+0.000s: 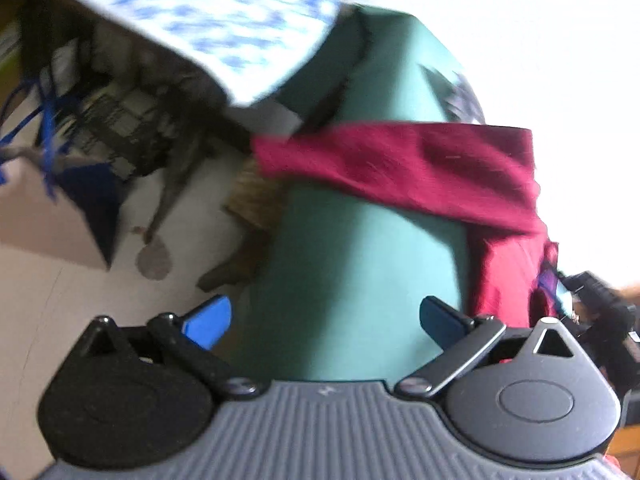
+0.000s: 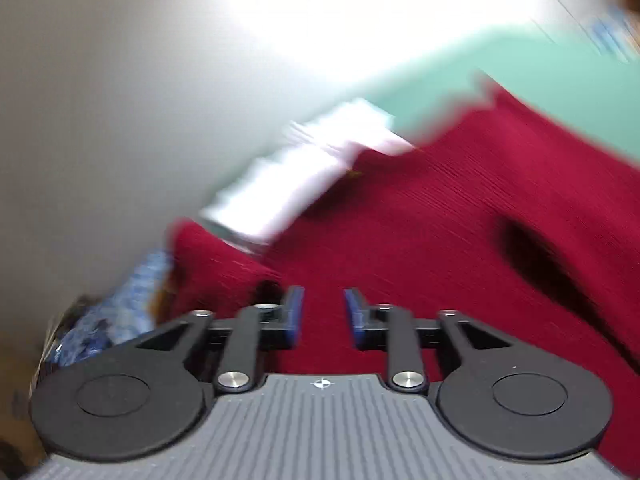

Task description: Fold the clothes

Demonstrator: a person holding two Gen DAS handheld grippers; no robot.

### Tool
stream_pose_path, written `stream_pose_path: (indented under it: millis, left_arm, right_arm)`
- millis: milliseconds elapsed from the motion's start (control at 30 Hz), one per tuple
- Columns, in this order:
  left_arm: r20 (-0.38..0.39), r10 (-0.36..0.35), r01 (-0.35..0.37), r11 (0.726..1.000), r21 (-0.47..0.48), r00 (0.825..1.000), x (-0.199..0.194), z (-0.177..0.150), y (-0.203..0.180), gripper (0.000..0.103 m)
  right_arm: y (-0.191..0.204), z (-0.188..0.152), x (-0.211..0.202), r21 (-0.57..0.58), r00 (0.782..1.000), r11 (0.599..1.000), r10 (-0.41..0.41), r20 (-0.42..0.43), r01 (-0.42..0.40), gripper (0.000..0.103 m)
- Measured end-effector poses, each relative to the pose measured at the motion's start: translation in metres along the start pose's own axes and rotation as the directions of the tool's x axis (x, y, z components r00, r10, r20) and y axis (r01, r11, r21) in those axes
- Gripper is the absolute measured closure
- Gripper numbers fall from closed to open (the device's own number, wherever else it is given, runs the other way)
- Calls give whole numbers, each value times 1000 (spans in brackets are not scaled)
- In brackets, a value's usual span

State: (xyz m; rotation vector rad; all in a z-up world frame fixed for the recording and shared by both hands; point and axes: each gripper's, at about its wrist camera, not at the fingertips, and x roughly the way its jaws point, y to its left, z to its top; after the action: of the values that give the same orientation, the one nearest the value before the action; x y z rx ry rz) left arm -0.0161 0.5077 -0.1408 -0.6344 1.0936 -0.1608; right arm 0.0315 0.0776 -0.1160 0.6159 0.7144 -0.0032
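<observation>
A dark red garment (image 1: 420, 168) lies across a green table top (image 1: 360, 280), one end hanging down at the right. My left gripper (image 1: 326, 322) is open and empty, above the green surface and short of the garment. In the right wrist view the same red garment (image 2: 440, 220) fills the frame under my right gripper (image 2: 324, 312). Its jaws stand a little apart with red cloth showing in the gap. I cannot tell whether they touch the cloth. Both views are blurred.
A blue-and-white patterned cloth (image 1: 208, 16) lies at the table's far end, with a white folded piece (image 2: 304, 172) near the red garment. Past the table's left edge are a pale floor (image 1: 48, 280), dark furniture and a blue bag (image 1: 96, 200). The other gripper (image 1: 600, 304) shows at the right.
</observation>
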Motion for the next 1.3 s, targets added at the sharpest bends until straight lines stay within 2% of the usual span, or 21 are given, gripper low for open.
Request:
stream_pose_path:
  millis: [67, 133, 167, 200, 267, 333, 367, 433, 467, 500, 600, 667, 733, 767, 800, 833, 900, 933, 1067, 1167, 1300]
  left_arm:
    - [-11, 7, -6, 998, 60, 1000, 11, -6, -24, 3]
    - [-9, 50, -49, 995, 89, 999, 24, -13, -44, 3]
    - [-6, 76, -75, 992, 99, 997, 30, -17, -53, 2]
    - [2, 106, -106, 988, 110, 994, 35, -20, -62, 2]
    - [39, 167, -171, 976, 132, 985, 38, -25, -77, 2]
    - [70, 174, -180, 978, 102, 982, 34, -28, -80, 2]
    - [86, 169, -176, 982, 74, 982, 29, -30, -78, 2]
    - [129, 179, -185, 982, 33, 975, 15, -37, -76, 2]
    - [153, 193, -199, 980, 21, 969, 7, -41, -75, 2]
    - [175, 207, -212, 977, 9, 963, 0, -46, -74, 2]
    - [211, 228, -224, 974, -41, 950, -18, -56, -64, 2]
    - [223, 231, -215, 972, -95, 947, -27, -60, -54, 2]
    - [226, 211, -180, 972, -153, 951, -33, -60, -43, 2]
    - [226, 190, -150, 972, -183, 955, -36, -58, -37, 2]
    - [226, 161, -113, 971, -211, 961, -37, -55, -30, 2]
    - [226, 128, -73, 969, -237, 966, -38, -51, -24, 2]
    - [222, 44, 18, 962, -273, 974, -32, -37, -15, 2]
    - [216, 4, 59, 957, -284, 976, -26, -29, -13, 2]
    - [117, -139, 169, 936, -309, 983, 17, 6, -21, 2]
    - [70, -176, 189, 928, -322, 982, 49, 27, -35, 2]
    - [89, -185, 203, 927, -315, 979, 71, 56, -51, 2]
  right_arm:
    - [-16, 0, -11, -62, 1000, 998, -3, -28, 1, 68]
    - [-10, -3, -29, -253, 1000, 967, 18, 7, -16, 61]
    - [-2, -6, -37, -375, 998, 926, 50, 30, -35, 60]
    - [7, -9, -41, -492, 995, 868, 97, 32, -69, 60]
    - [30, -20, -46, -708, 981, 694, 195, 5, -134, 60]
    - [53, -39, -47, -865, 950, 461, 309, -53, -198, 54]
    - [62, -46, -43, -917, 933, 335, 349, -93, -217, 51]
    - [81, -64, -27, -972, 919, 106, 360, -160, -210, 51]
    - [87, -71, -16, -979, 915, 15, 358, -187, -205, 51]
    - [94, -77, -5, -977, 911, -75, 353, -212, -199, 51]
    - [109, -104, 24, -942, 917, -292, 308, -255, -164, 51]
    - [120, -119, 43, -909, 932, -399, 270, -243, -121, 55]
    - [130, -121, 54, -920, 936, -378, 272, -222, -109, 63]
    - [134, -121, 59, -925, 939, -365, 272, -213, -104, 77]
    - [138, -119, 61, -941, 944, -314, 255, -210, -125, 93]
    - [141, -117, 63, -953, 946, -275, 253, -202, -129, 96]
    - [141, -114, 59, -970, 942, -211, 285, -178, -119, 96]
    - [140, -110, 52, -980, 938, -163, 306, -163, -117, 96]
    - [138, -91, 30, -996, 925, 6, 370, -83, -91, 96]
    - [138, -81, 22, -996, 922, 69, 385, -30, -61, 96]
    - [133, -73, 11, -991, 924, 132, 383, 18, -36, 96]
